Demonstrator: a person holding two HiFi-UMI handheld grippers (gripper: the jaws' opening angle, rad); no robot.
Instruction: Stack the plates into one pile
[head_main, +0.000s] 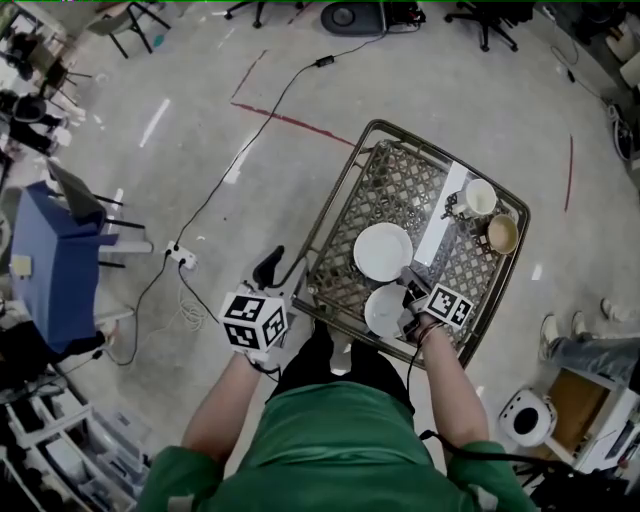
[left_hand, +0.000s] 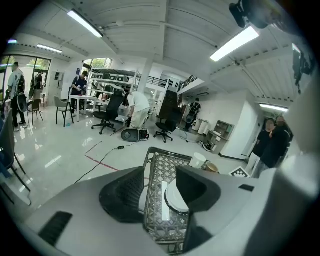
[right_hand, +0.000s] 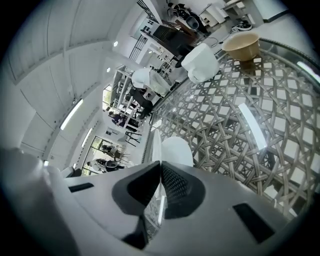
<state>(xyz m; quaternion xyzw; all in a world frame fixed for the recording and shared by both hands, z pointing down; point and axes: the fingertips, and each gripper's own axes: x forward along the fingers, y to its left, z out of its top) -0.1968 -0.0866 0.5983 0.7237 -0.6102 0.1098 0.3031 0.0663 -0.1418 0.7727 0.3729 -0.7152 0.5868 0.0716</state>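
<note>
Out over the floor past the wire table's (head_main: 397, 175) left edge, by the near left corner, the left gripper (head_main: 270, 265) hangs with its jaws apart and nothing between them. Its own view looks through the gap onto the lattice top and a white plate beyond. A white power strip (head_main: 180, 257) lies on the floor well to its left, with a black cable running off it. On the table, the larger plate (head_main: 383, 251) sits flat about the middle, somewhat nearer the left edge than the right. The smaller plate (head_main: 383, 312) lies just in front of it at the near edge, the two rims close together but not overlapping. The right gripper (head_main: 408, 300) is at that smaller plate's right side, its jaws closed on the rim. In the right gripper view the plate runs edge-on out from between the pads. Toward the far right corner stand a white cup (head_main: 480, 197) and, beside it at the right edge, a tan bowl (head_main: 502, 233), both well apart from the plates.
</note>
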